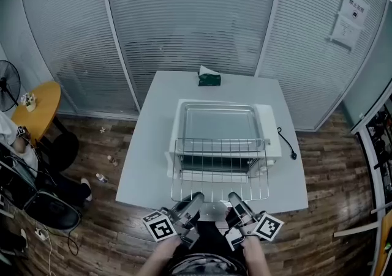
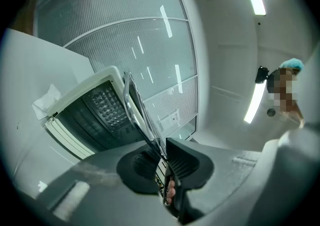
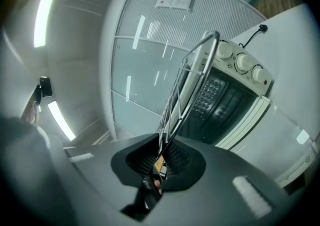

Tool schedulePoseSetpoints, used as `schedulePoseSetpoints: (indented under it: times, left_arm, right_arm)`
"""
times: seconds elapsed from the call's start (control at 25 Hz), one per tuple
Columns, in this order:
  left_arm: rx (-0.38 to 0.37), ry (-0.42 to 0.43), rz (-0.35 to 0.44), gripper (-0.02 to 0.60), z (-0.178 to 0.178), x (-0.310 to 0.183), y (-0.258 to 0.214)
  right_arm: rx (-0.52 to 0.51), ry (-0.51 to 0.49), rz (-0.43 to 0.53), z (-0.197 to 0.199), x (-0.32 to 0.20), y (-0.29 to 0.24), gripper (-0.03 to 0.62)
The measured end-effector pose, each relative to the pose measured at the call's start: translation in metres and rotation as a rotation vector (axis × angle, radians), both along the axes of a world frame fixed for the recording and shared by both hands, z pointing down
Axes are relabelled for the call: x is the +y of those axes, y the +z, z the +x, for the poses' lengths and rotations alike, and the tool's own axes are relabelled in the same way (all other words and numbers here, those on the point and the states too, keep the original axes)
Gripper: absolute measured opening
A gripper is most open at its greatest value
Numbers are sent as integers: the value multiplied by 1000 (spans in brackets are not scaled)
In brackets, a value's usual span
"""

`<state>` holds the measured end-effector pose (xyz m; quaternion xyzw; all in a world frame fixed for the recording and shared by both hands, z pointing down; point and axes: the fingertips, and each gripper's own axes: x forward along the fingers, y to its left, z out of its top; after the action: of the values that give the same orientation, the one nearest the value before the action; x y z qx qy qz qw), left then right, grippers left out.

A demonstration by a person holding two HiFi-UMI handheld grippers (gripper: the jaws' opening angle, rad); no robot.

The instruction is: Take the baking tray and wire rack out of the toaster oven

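Note:
The wire rack (image 1: 220, 167) hangs level in front of the white toaster oven (image 1: 272, 140), above its lowered door. My left gripper (image 1: 195, 200) is shut on the rack's near edge at the left, and my right gripper (image 1: 234, 199) is shut on it at the right. In the left gripper view the rack (image 2: 135, 109) runs edge-on from the pads of the left gripper (image 2: 162, 157) toward the dark oven mouth (image 2: 95, 115). The right gripper view shows the rack (image 3: 192, 79) clamped in the right gripper (image 3: 162, 157), the oven (image 3: 235, 94) behind it. The baking tray (image 1: 219, 123) lies on top of the oven.
The oven stands on a white table (image 1: 153, 146) with a green tissue box (image 1: 209, 77) at its far edge and a black power cord (image 1: 286, 143) at the right. A round wooden table (image 1: 38, 109), a fan (image 1: 6, 85) and chairs stand at the left. Glass partition walls enclose the far side.

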<state>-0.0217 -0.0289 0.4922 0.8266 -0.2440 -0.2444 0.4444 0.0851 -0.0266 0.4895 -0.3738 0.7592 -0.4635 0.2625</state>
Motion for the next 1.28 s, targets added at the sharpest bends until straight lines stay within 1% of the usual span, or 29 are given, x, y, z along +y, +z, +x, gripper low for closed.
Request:
schedulePoseSetpoints:
  times: [0.2, 0.28, 0.4, 0.48, 0.68, 0.84, 0.88, 0.92, 0.96, 1.0, 1.04, 1.08, 1.12, 1.16, 1.2, 1.24, 1.28]
  left_arm:
    - [-35, -13, -41, 26, 2, -22, -6]
    - [-21, -26, -67, 26, 3, -32, -11]
    - [23, -52, -112, 26, 5, -46, -22]
    - [38, -56, -118, 26, 6, -54, -25]
    - [27, -54, -120, 25, 3, -74, -24]
    - [37, -56, -119, 25, 4, -84, -24]
    - [34, -64, -112, 28, 4, -85, -25]
    - [28, -78, -101, 46, 3, -87, -26]
    - [13, -95, -86, 114, 0, -87, -27]
    - [-16, -115, -66, 172, -3, -87, -28]
    - [-59, -139, -43, 204, -8, -85, -28]
    - [-116, -172, -17, 238, -15, -82, -27]
    - [-190, -216, 13, 272, -25, -78, -24]
    - [-285, -271, 50, 304, -36, -73, -21]
    - [-401, -330, 97, 336, -49, -67, -17]
    - [-531, -385, 151, 356, -60, -61, -15]
    - [-659, -428, 209, 364, -69, -55, -14]
  right_arm:
    - [-3, 12, -16, 5, -23, -9, 28]
    - [7, 16, -11, 6, -33, -15, 31]
    - [72, 21, 32, 6, -49, -27, 42]
    - [73, 24, 36, 7, -59, -30, 46]
    - [62, 27, 23, 7, -76, -29, 37]
    - [40, 35, 31, 8, -85, -32, 37]
    - [36, 36, 39, 8, -86, -34, 57]
    - [36, 39, 50, 9, -86, -36, 100]
    - [45, 46, 59, 11, -86, -38, 167]
    - [69, 56, 67, 12, -84, -39, 247]
    - [112, 68, 72, 15, -81, -38, 296]
    - [173, 82, 80, 17, -76, -37, 314]
    - [246, 97, 89, 21, -71, -34, 337]
    - [329, 117, 97, 26, -65, -31, 355]
    - [421, 147, 101, 32, -59, -27, 373]
    - [521, 187, 102, 40, -53, -23, 389]
    - [626, 233, 104, 50, -47, -20, 390]
